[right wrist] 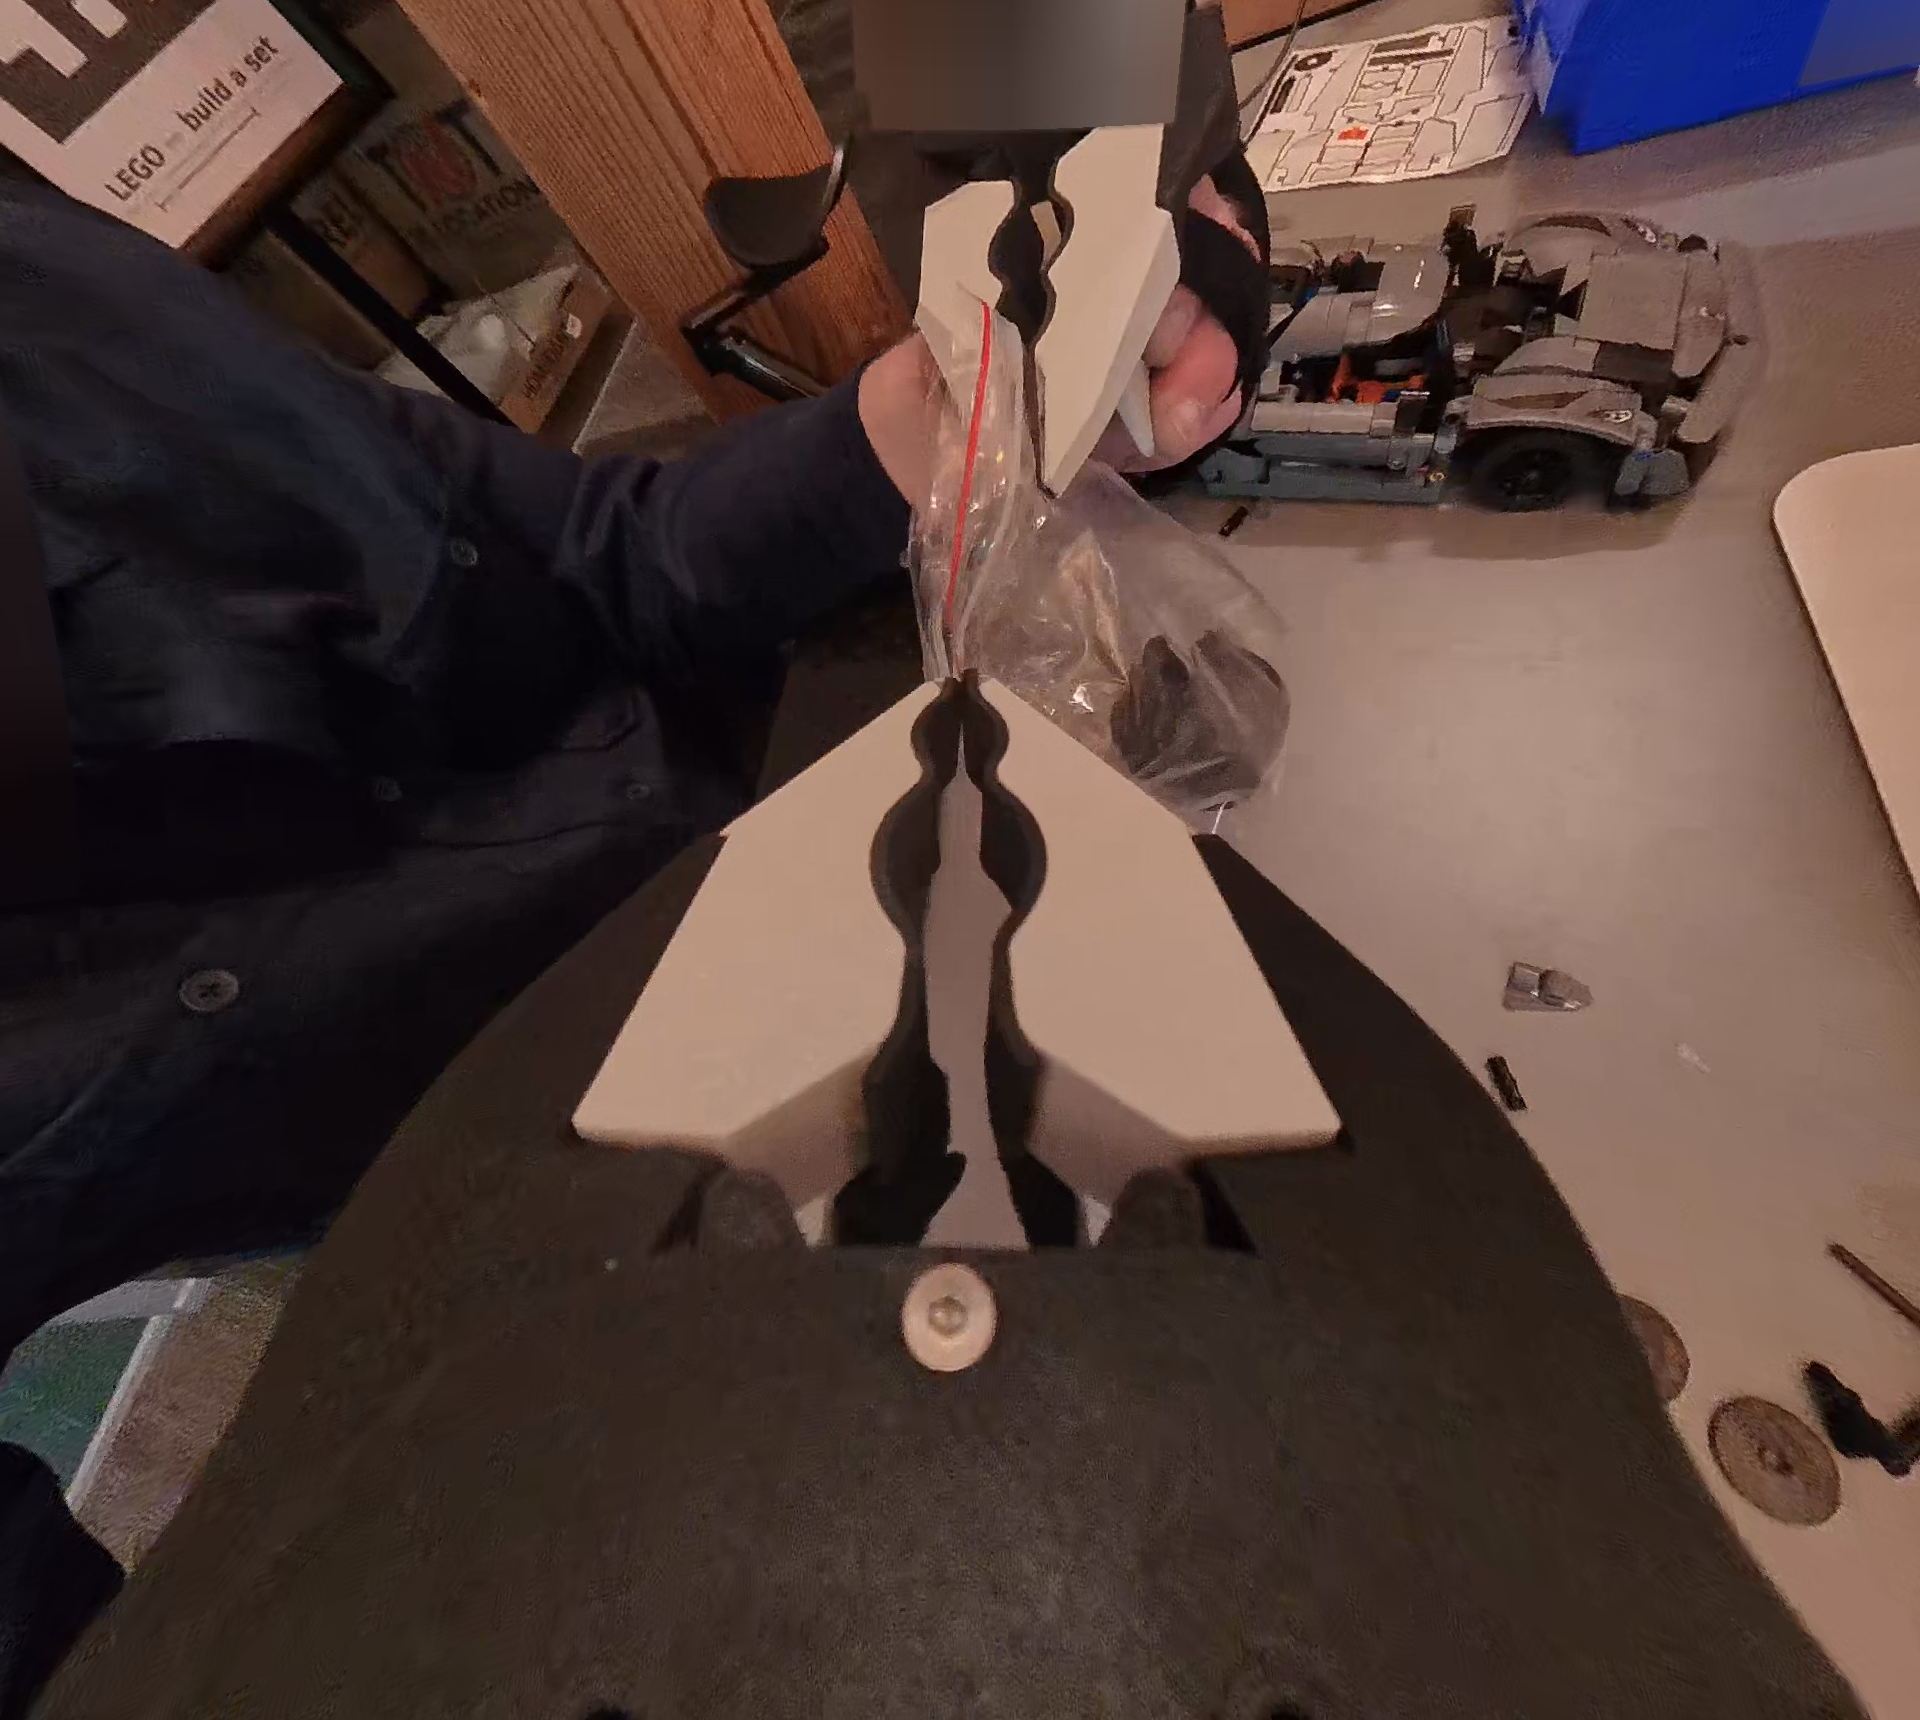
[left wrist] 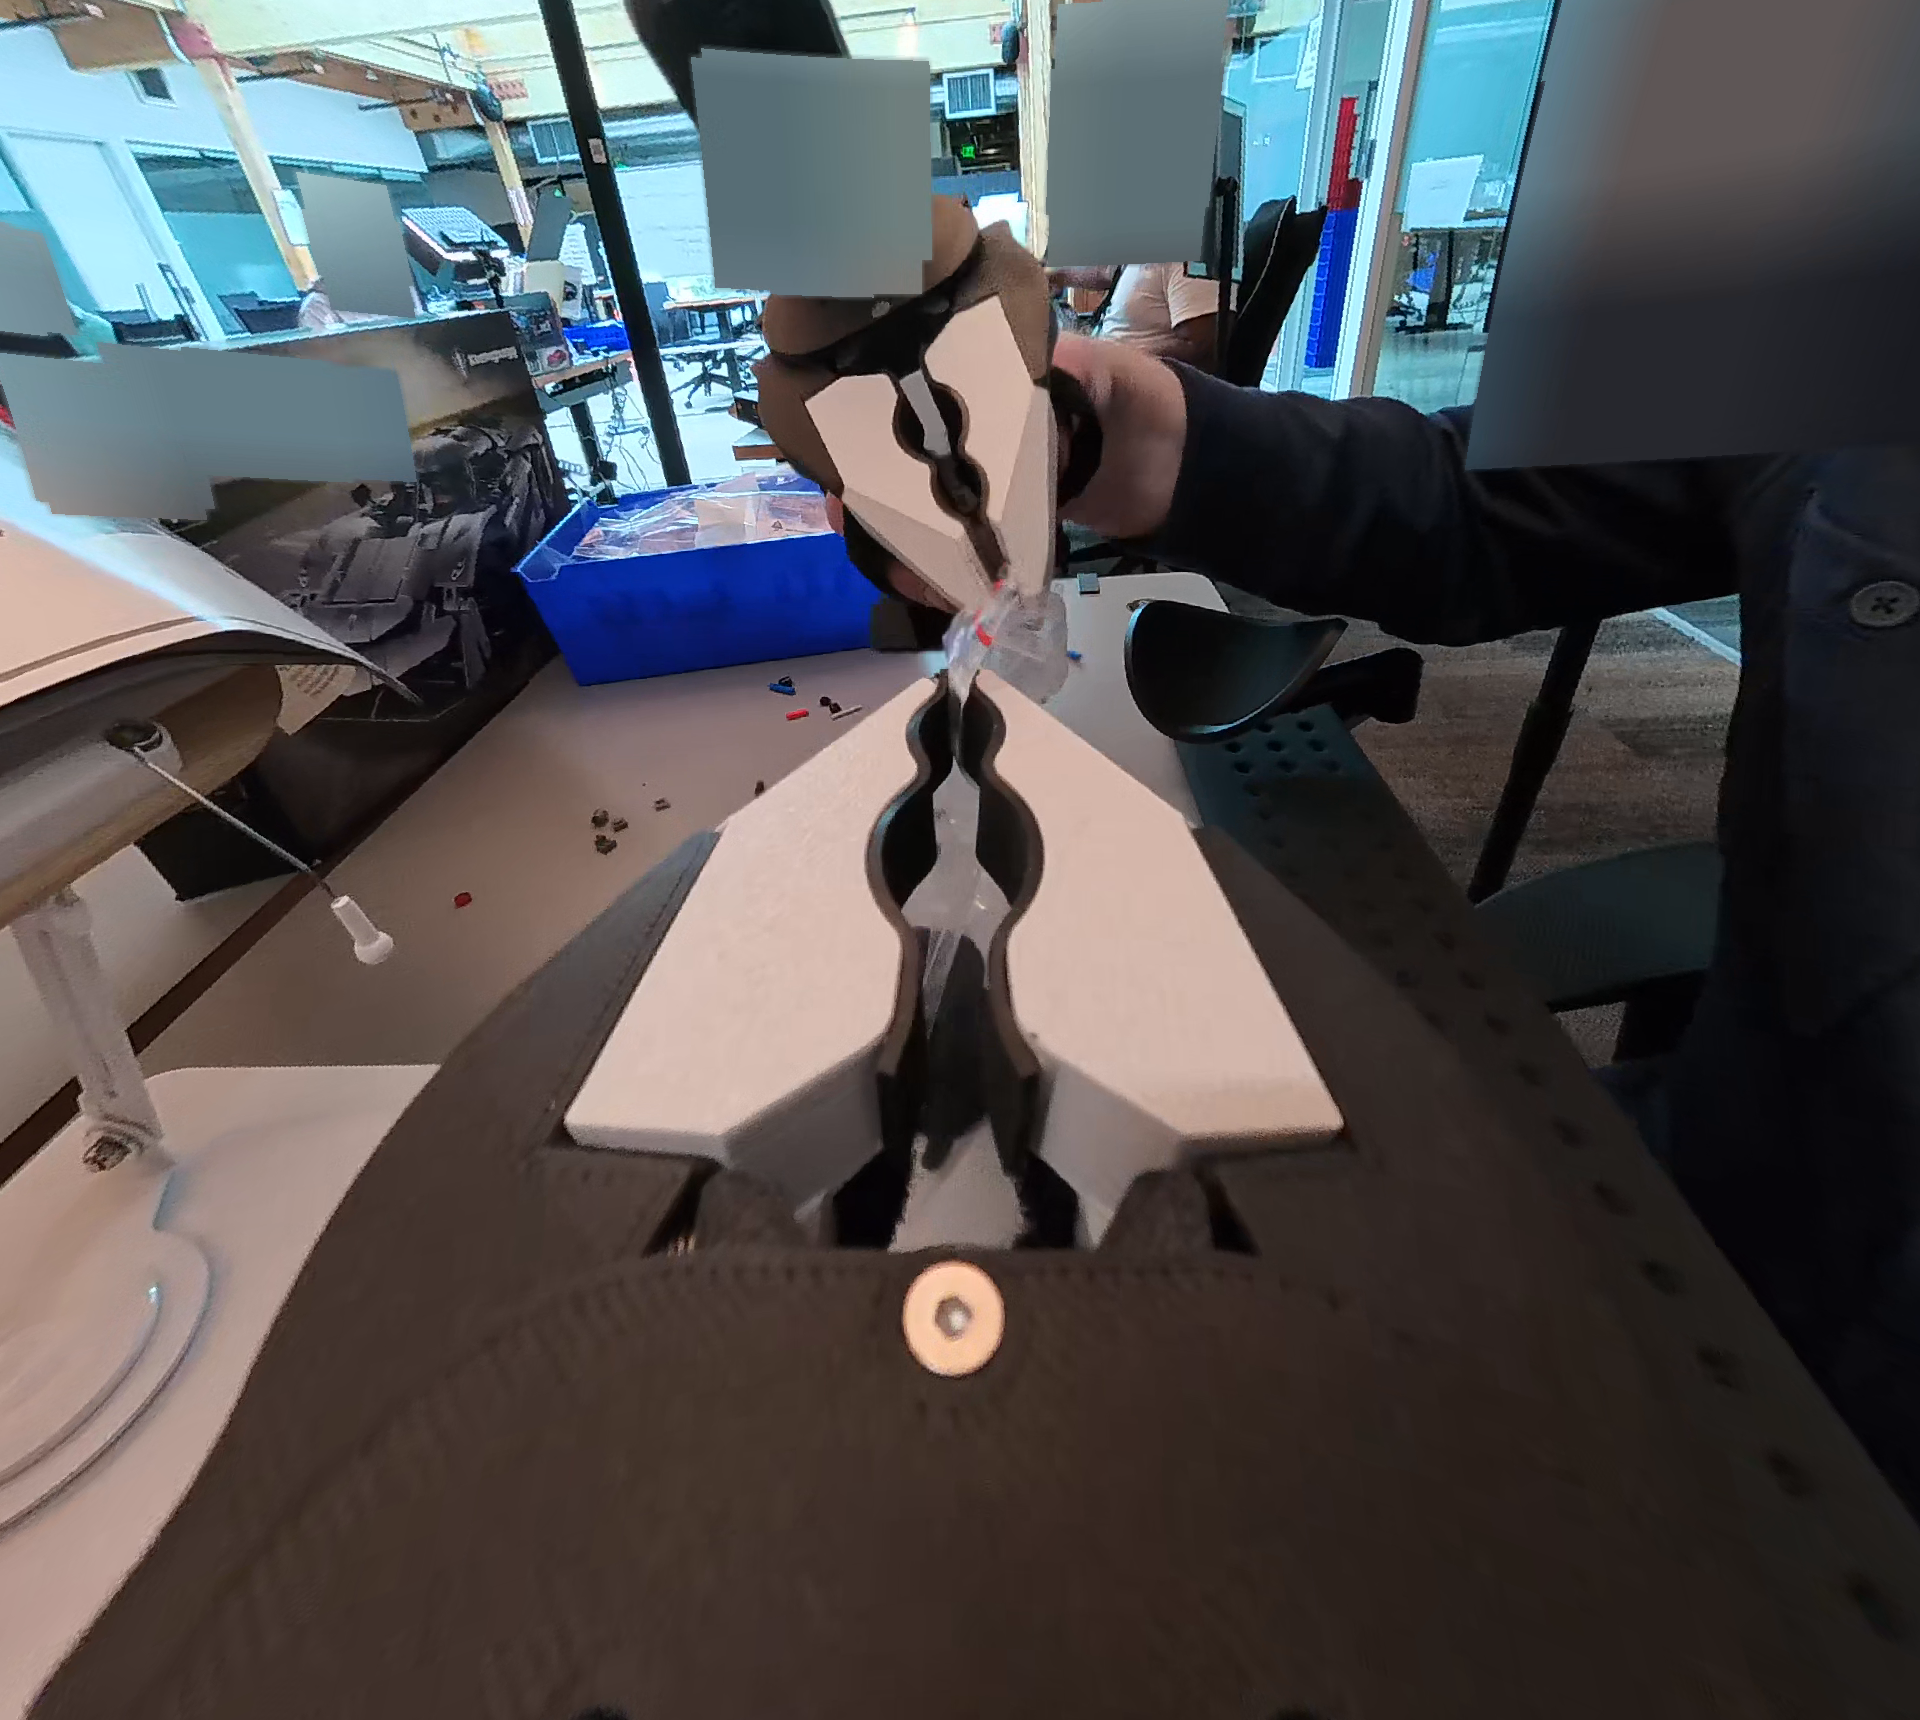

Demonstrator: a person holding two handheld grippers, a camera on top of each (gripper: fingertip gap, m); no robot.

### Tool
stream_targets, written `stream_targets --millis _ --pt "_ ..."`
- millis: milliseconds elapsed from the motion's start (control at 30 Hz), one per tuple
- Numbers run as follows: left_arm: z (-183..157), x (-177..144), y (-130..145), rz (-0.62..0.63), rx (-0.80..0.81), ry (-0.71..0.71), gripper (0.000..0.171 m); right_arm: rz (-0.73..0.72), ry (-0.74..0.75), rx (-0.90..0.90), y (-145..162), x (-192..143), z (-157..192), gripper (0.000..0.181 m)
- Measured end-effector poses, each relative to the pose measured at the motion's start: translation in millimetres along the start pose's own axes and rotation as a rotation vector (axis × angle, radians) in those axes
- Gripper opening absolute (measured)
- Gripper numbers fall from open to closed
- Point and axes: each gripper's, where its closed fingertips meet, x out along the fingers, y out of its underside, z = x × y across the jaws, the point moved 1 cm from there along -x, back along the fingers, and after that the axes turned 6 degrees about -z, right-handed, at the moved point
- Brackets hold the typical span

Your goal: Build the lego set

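Observation:
A clear plastic zip bag with a red seal line hangs between both grippers above the grey table. Dark lego pieces sit in its bottom. My right gripper is shut, and its tips pinch the bag's top edge by the red line. My left gripper is shut on the same bag, and clear film runs back between its fingers. In the right wrist view the left gripper points down into the bag's upper part. In the left wrist view the right gripper comes from above and meets the bag.
A partly built grey lego car stands on the table, with a sticker sheet and a blue bin of bags behind it. Small loose pieces lie scattered. An open booklet on a stand is at the left, and a black chair is at the right. The tips of one gripper are about 4 cm away from the tips of the other. The partly built grey lego car is about 25 cm from my left fingertips.

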Motion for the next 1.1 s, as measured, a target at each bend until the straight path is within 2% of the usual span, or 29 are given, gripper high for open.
stream_targets --millis 100,133,167,200,267,333,500,633,767,833,867,900,967,1033,1100 --pt "1 1 1 0.005 0.001 -0.006 0.0 0.026 0.094 -0.037 -1 1 -9 0.002" --pt "2 1 0 0.0 -0.001 -0.01 0.0 0.049 0.116 -0.039 1 1 -12 0.017" --pt "3 -1 0 -0.001 -0.006 -0.016 0.0 0.065 0.113 -0.047 3 2 -11 0.02" --pt "3 -1 1 0.0 -0.009 -0.018 0.0 0.066 0.109 -0.057 4 3 -10 0.014" --pt "3 -1 0 -0.005 -0.01 -0.018 0.0 0.072 0.116 -0.067 6 6 -13 0.016" --pt "3 0 1 -0.001 -0.009 -0.018 0.0 0.087 0.133 -0.085 10 9 -15 0.0" --pt "5 0 4 0.016 -0.014 -0.034 0.0 0.102 0.308 -0.151 2 -6 -31 0.0" --pt "12 0 13 0.072 -0.012 -0.072 0.0 0.177 0.449 -0.273 -16 -22 -35 0.0" --pt "14 5 16 0.106 0.006 -0.093 0.0 0.24 0.556 -0.294 -28 -24 -43 0.0" --pt "17 2 16 0.097 0.003 -0.11 0.0 0.129 0.542 -0.25 -41 -26 -44 0.0" --pt "18 0 13 0.078 -0.01 -0.115 0.0 0.046 0.524 -0.218 -49 -31 -44 0.006" --pt "19 -3 12 0.066 -0.019 -0.116 0.0 -0.015 0.501 -0.189 -53 -38 -44 0.02" --pt "20 -7 13 0.062 -0.02 -0.125 0.0 -0.023 0.452 -0.146 -42 -46 -48 0.018" --pt "21 -6 14 0.067 -0.022 -0.128 0.0 0.009 0.39 -0.074 -22 -43 -50 0.032" --pt "22 -4 14 0.072 -0.027 -0.132 0.0 0.005 0.282 -0.038 -9 -33 -36 0.033"
